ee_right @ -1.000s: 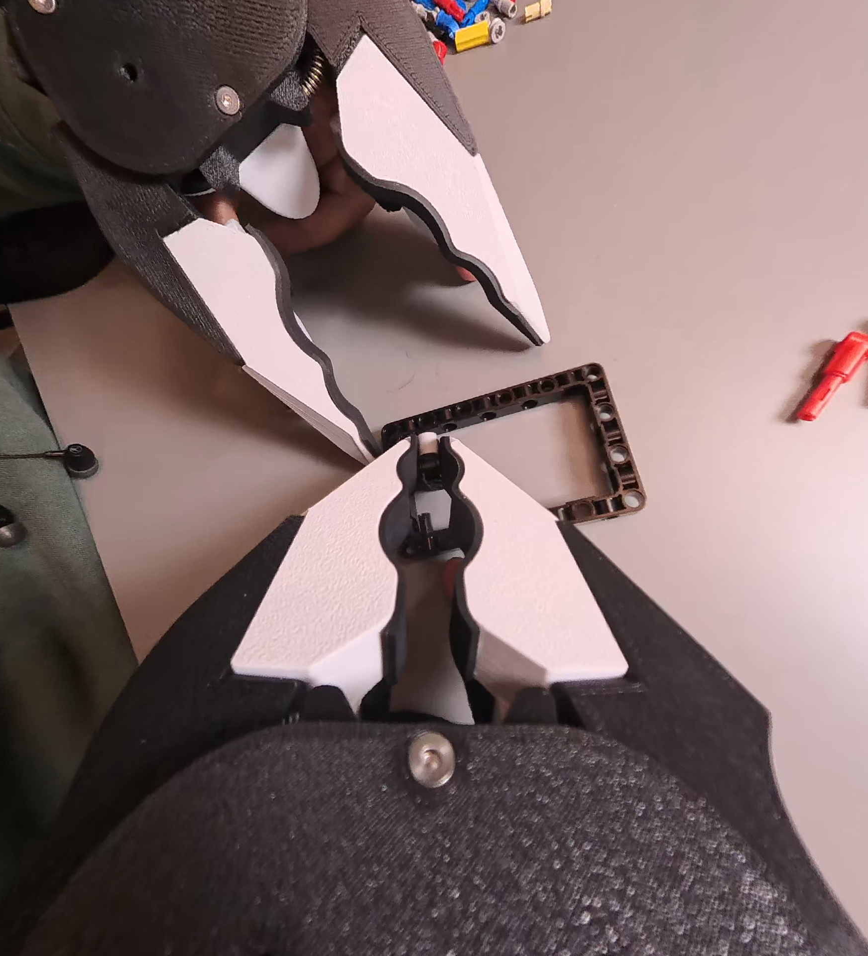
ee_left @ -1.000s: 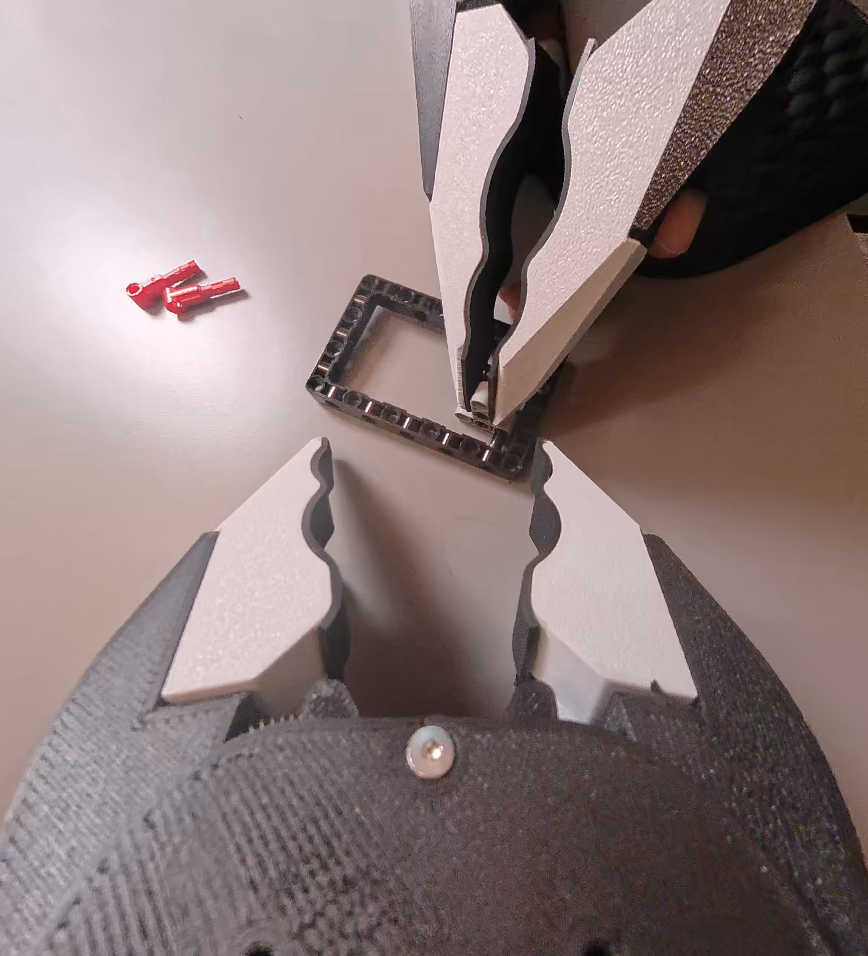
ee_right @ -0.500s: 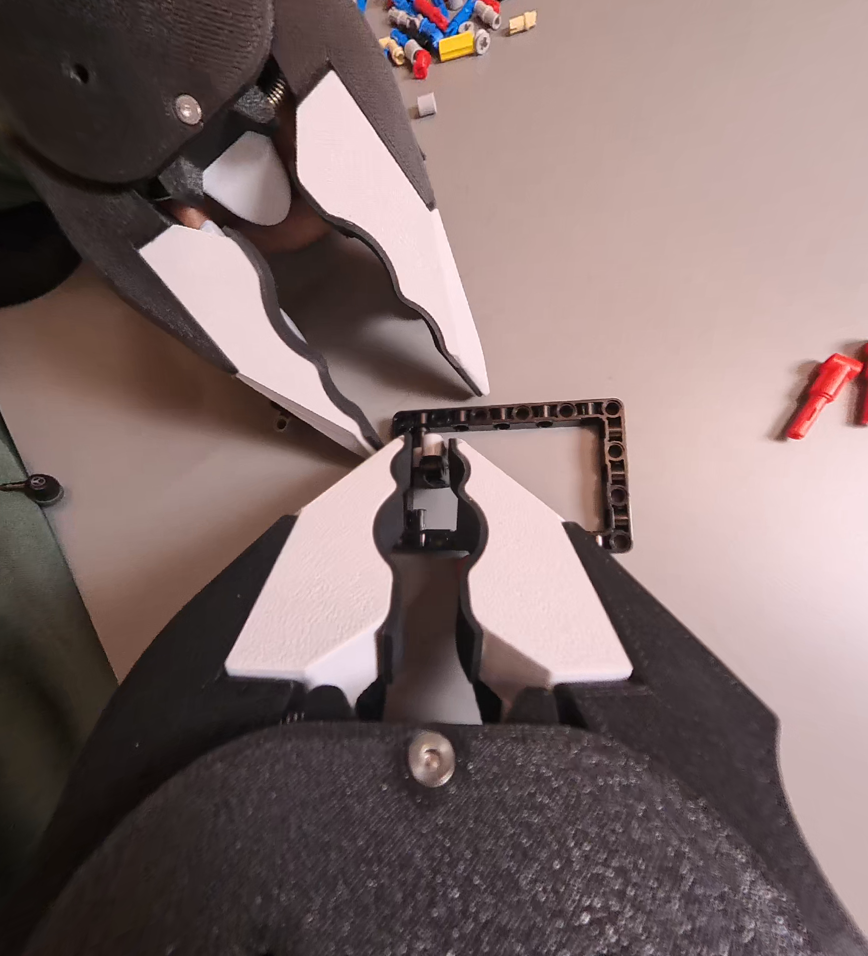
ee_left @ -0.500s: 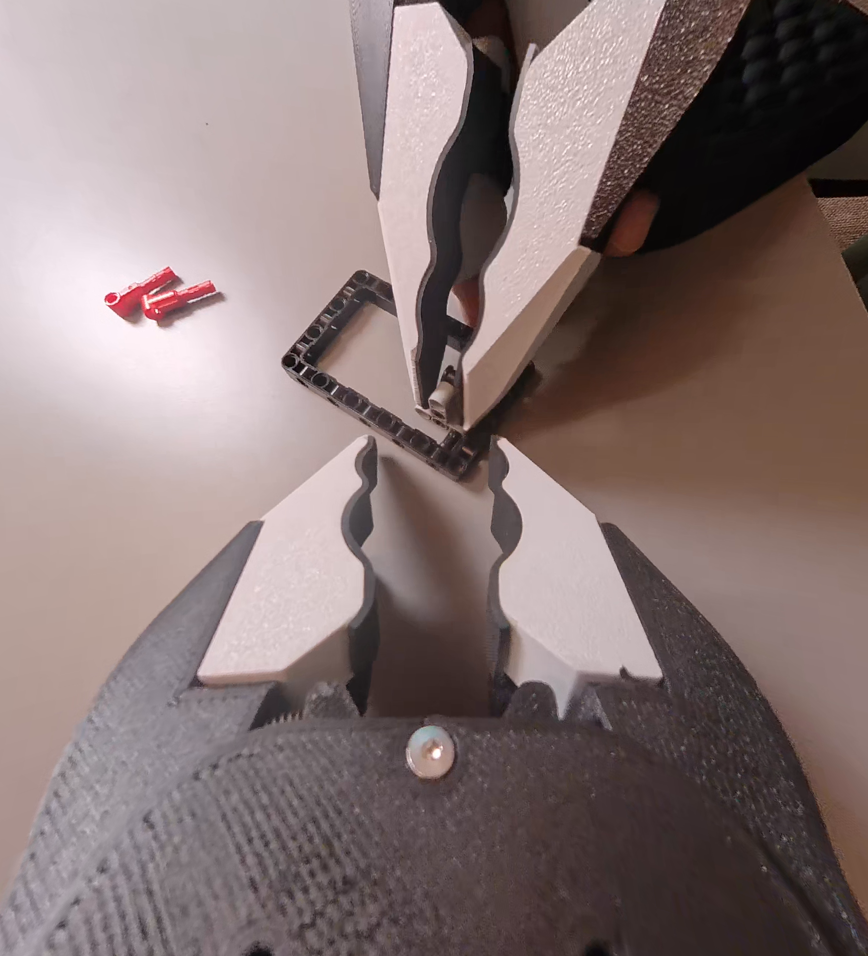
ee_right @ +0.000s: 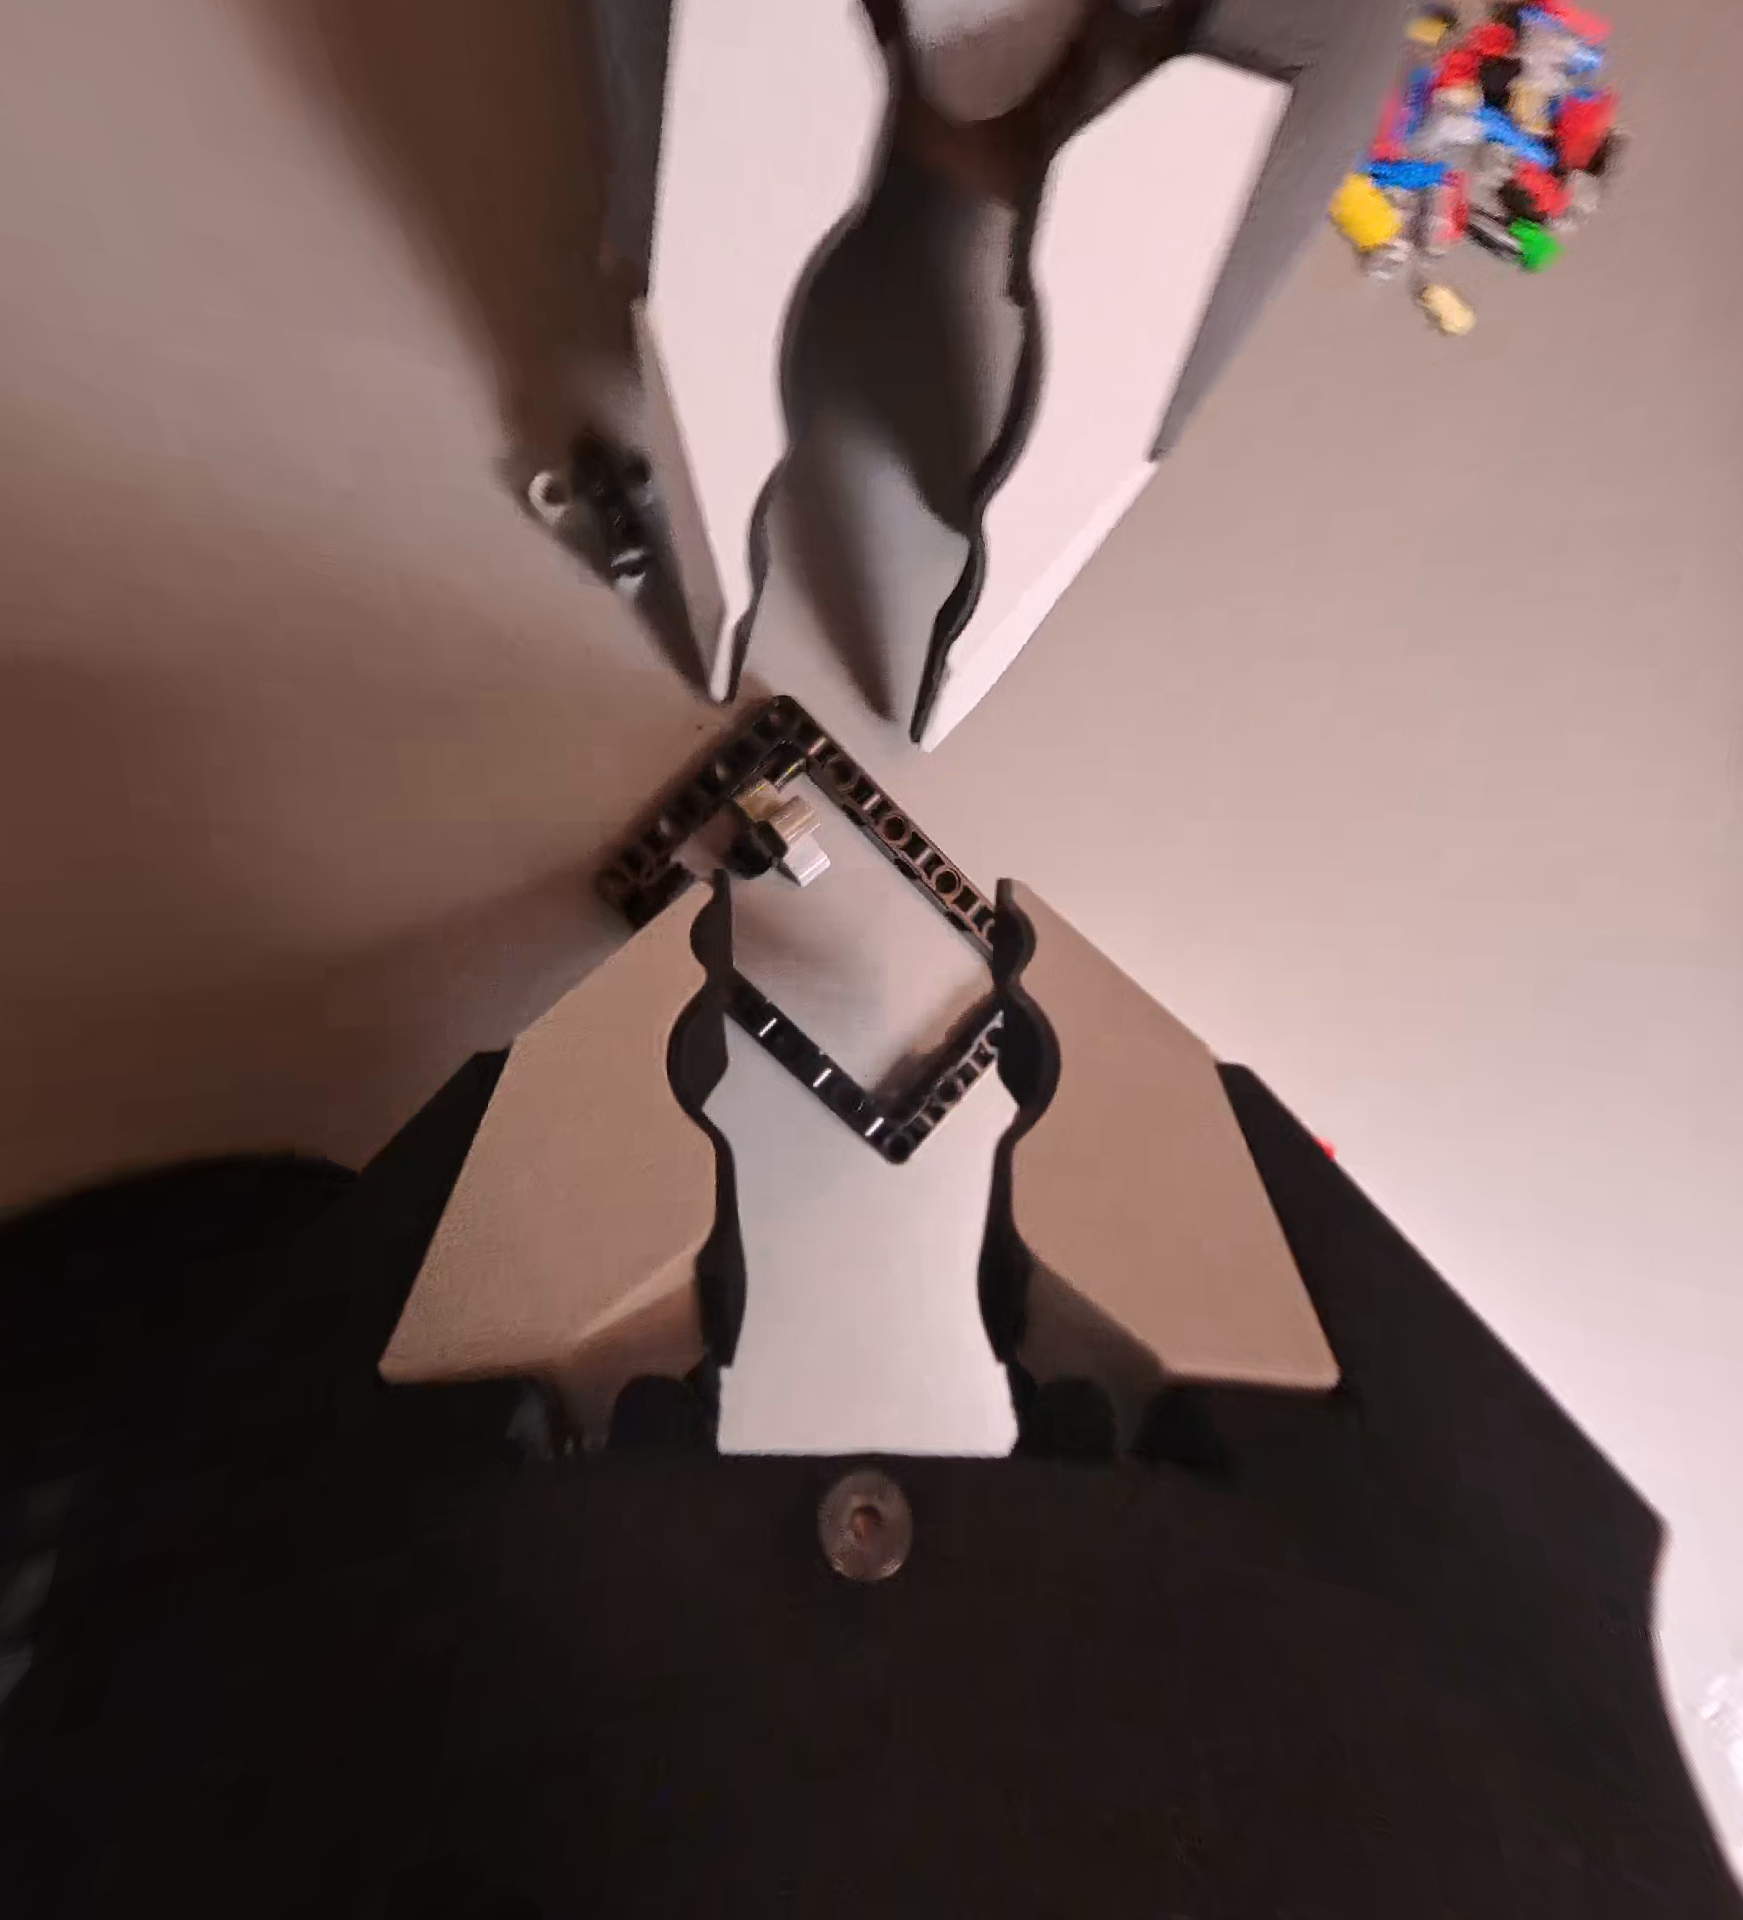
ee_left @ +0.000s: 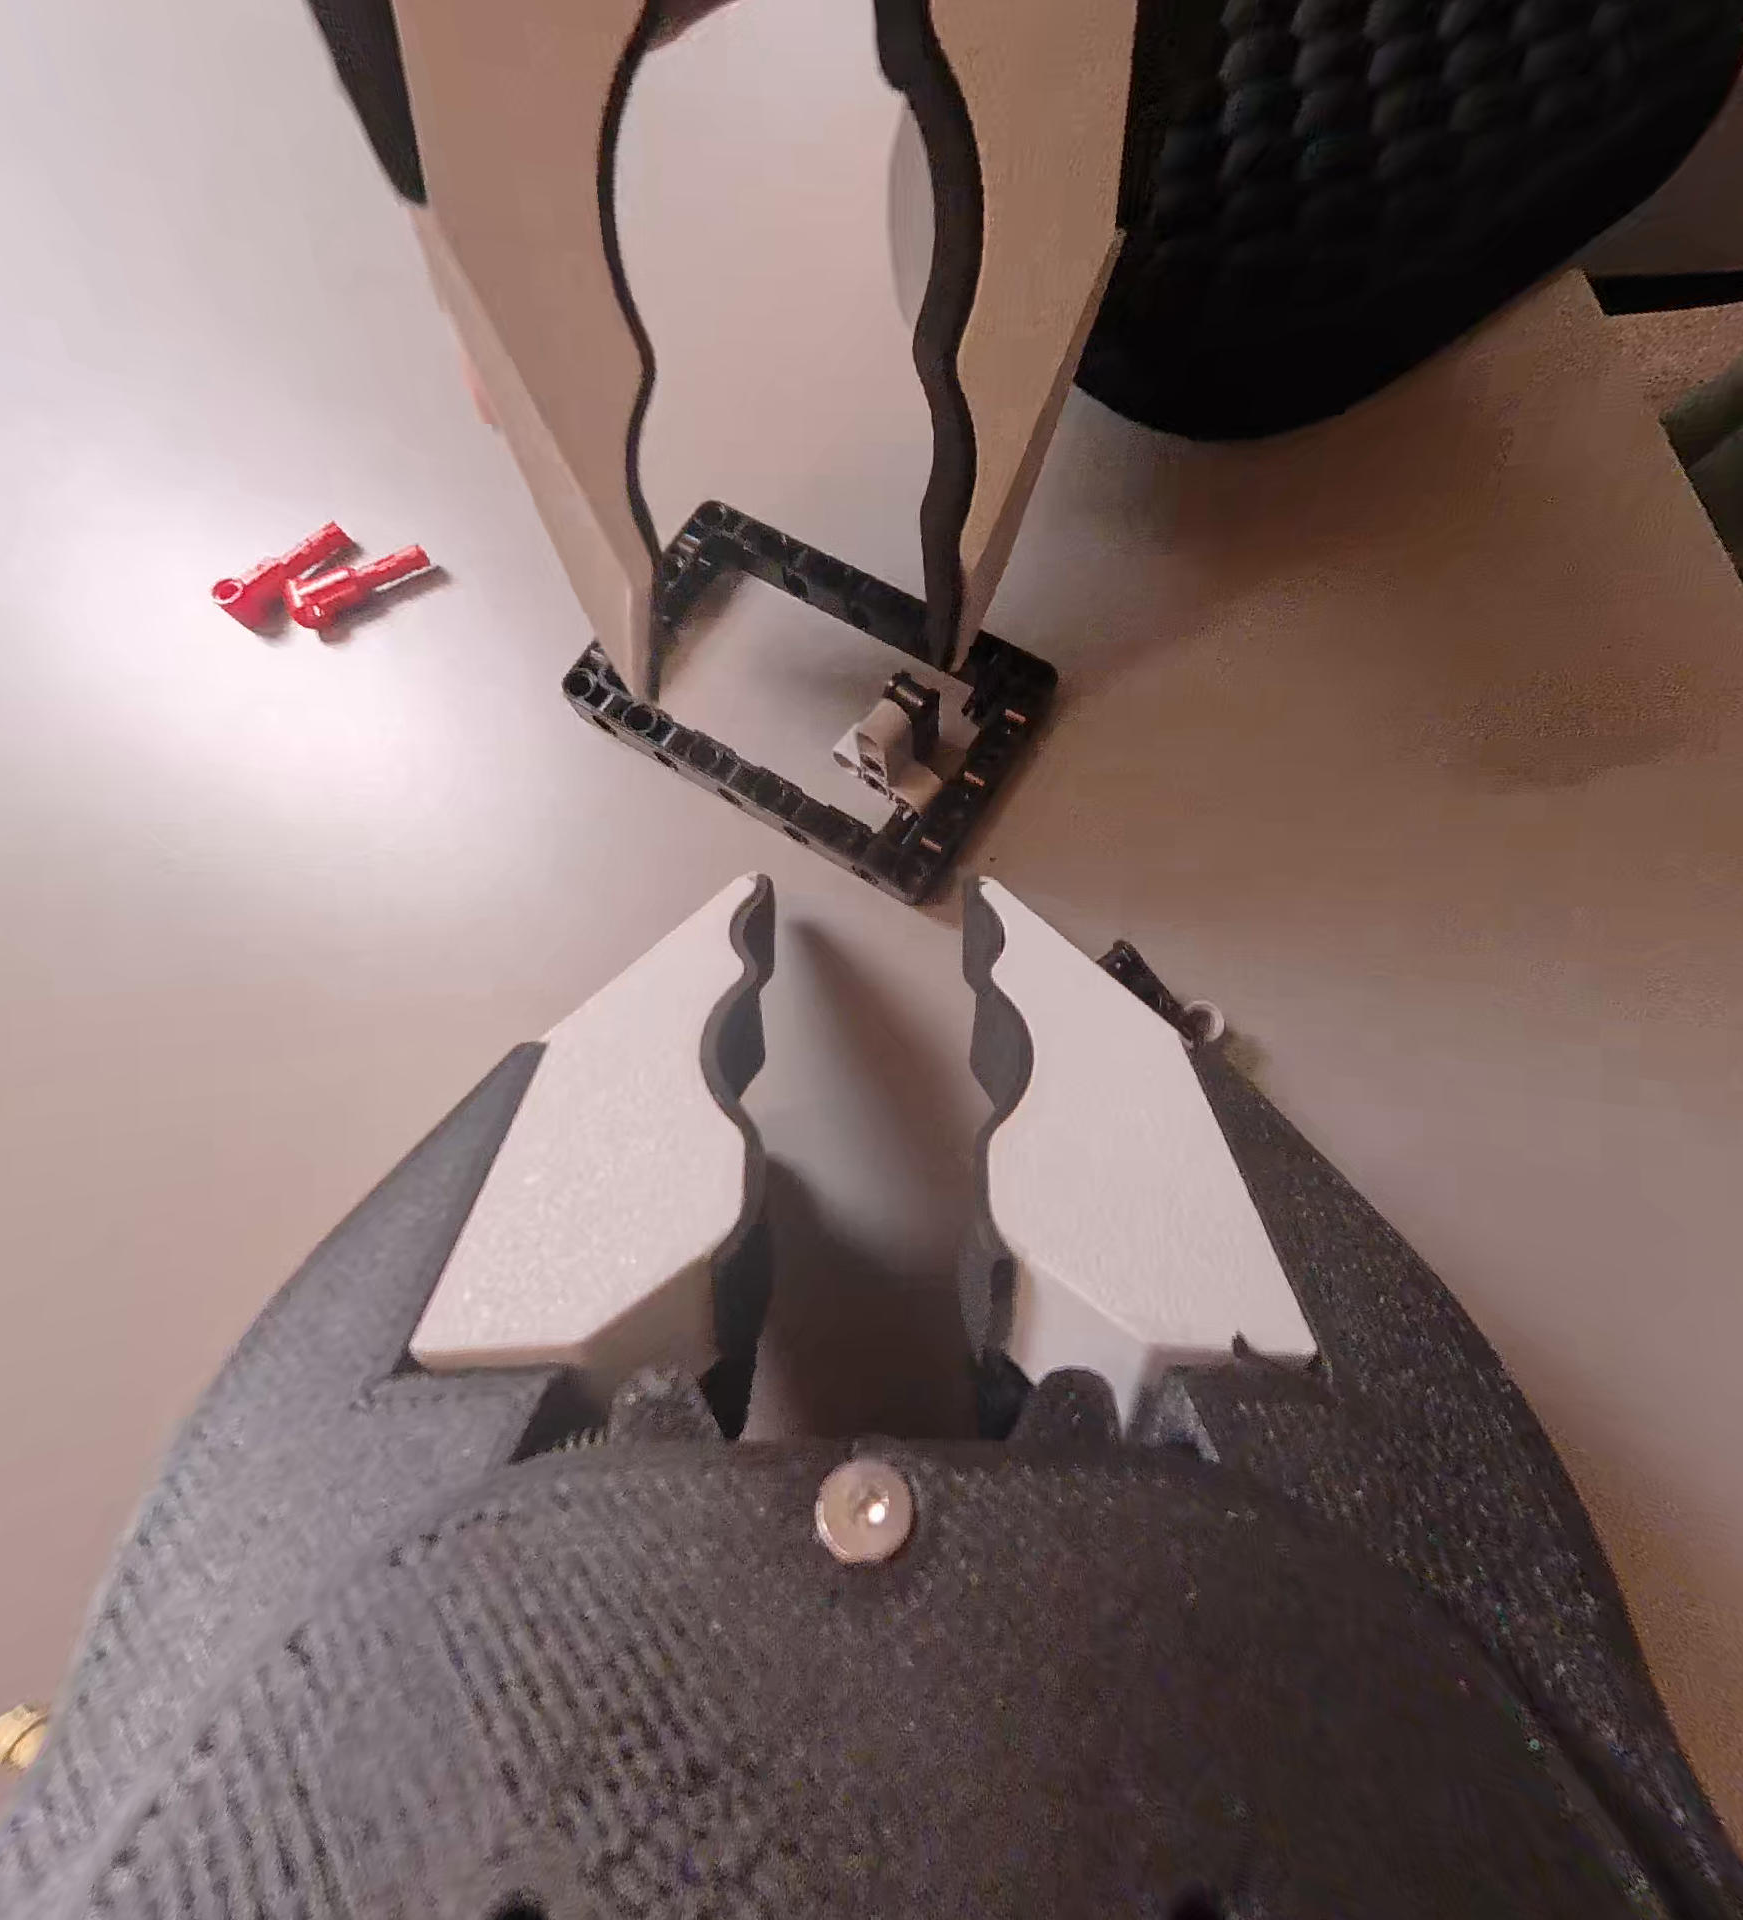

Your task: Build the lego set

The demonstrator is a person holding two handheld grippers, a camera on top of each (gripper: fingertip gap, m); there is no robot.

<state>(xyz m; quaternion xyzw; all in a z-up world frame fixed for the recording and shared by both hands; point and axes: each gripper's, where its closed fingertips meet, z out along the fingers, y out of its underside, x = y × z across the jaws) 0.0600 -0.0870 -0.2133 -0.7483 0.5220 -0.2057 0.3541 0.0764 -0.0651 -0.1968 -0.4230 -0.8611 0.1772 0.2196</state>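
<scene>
A black rectangular frame lies flat on the table. A small grey connector with a black pin sits inside it near one short side; I cannot tell if it is pinned in. My right gripper is open, its tips straddling the frame's inside, one tip right by the connector. My left gripper is open and empty, its tips just short of the frame's near corner. The blurred right wrist view shows the frame, the connector, my right gripper and my left gripper.
Two red pins lie left of the frame. A small black and white piece lies beside my left gripper's right finger. A pile of coloured bricks lies farther off. The table edge runs at the right. One gripper's finger ends stand about 4 centimeters off the other's.
My right gripper has opened and let go of the grey connector, which now rests inside the frame. My left gripper has narrowed and moved up to the frame's corner.
</scene>
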